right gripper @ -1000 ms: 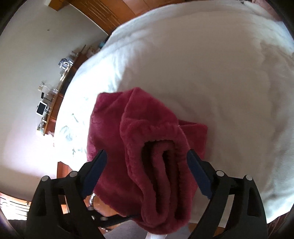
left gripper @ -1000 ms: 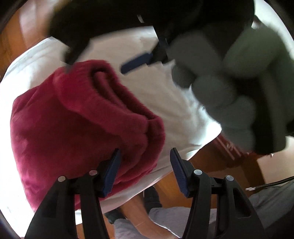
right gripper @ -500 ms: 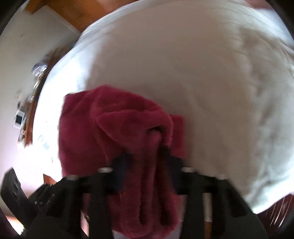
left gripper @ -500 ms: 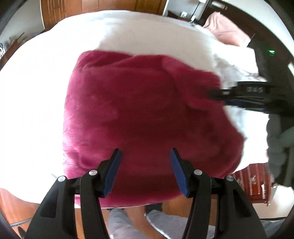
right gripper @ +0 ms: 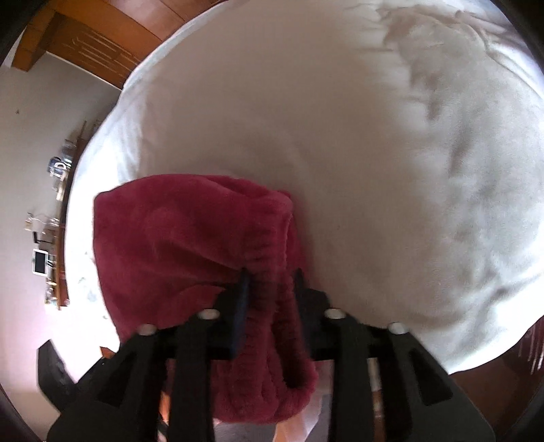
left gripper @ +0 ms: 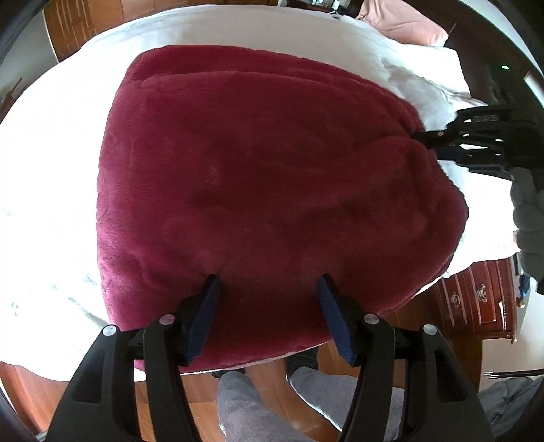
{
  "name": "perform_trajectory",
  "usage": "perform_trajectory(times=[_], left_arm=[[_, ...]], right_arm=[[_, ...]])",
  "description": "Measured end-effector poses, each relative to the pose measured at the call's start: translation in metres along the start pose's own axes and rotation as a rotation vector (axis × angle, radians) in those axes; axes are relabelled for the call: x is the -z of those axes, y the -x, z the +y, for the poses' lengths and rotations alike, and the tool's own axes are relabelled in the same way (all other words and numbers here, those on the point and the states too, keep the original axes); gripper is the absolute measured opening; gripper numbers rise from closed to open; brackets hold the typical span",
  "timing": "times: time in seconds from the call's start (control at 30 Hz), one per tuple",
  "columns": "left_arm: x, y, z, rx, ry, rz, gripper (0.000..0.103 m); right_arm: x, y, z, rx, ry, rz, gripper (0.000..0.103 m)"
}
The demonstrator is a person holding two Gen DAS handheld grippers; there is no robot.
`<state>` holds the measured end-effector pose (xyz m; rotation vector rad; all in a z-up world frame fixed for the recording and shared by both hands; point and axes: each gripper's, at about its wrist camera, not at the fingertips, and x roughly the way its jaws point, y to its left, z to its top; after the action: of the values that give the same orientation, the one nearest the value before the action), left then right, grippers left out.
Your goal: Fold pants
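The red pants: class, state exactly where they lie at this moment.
The red pants lie folded on the white bed near its edge; the right gripper has their ribbed waistband between its opening jaws.

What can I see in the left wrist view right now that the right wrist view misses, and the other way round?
Only the left wrist view shows the left gripper, its jaws opening above the near edge of the pants without touching them, plus the pink pillow, the wooden drawers and the person's grey legs.

Only the right wrist view shows the ribbed waistband between the right gripper's pads, and the cluttered shelf on the wall.

Both show the red pants folded on the white bed, and the right gripper, its jaws opening.
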<state>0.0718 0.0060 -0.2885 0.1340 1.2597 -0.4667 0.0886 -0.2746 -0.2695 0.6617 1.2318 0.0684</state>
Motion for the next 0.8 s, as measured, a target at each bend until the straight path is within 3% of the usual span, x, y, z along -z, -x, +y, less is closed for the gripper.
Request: perform_trajectory(times=[0.03,0.07,0.23,0.3,0.33,0.37,0.4,0.53,0.67,0.8], left_arm=[[-0.001,0.000,0.001,0.001,0.003,-0.001,0.060],[-0.003,0.000,0.001,0.005,0.007,-0.003,0.060],[-0.011,0.010,0.002,0.013,0.012,-0.014,0.060],[-0.010,0.010,-0.005,0.012,0.008,-0.018,0.060],[-0.012,0.012,-0.004,0.013,0.007,-0.019,0.060],[-0.012,0.013,-0.004,0.010,0.004,-0.018,0.060],[-0.011,0.011,-0.004,0.007,0.003,-0.016,0.060],[-0.004,0.007,0.001,-0.011,0.029,-0.007,0.060],[0.005,-0.002,0.007,-0.012,0.057,0.009,0.060],[0.007,-0.011,0.000,-0.047,0.023,0.034,0.060]], right_arm=[[0.004,0.007,0.000,-0.021,-0.001,-0.007,0.059],[0.008,0.011,0.000,-0.039,0.003,-0.007,0.062],[0.030,0.013,0.010,-0.081,0.051,0.063,0.064],[0.035,0.007,0.014,-0.030,0.086,0.086,0.064],[0.038,0.002,0.019,0.011,0.105,0.098,0.057],[0.042,-0.002,0.018,0.027,0.116,0.116,0.031],[0.044,-0.004,0.018,0.038,0.115,0.130,0.027],[0.054,0.001,0.012,0.035,0.142,0.147,0.024],[0.061,-0.033,0.008,0.079,0.155,0.196,0.024],[0.057,-0.043,0.010,0.091,0.174,0.167,0.025]])
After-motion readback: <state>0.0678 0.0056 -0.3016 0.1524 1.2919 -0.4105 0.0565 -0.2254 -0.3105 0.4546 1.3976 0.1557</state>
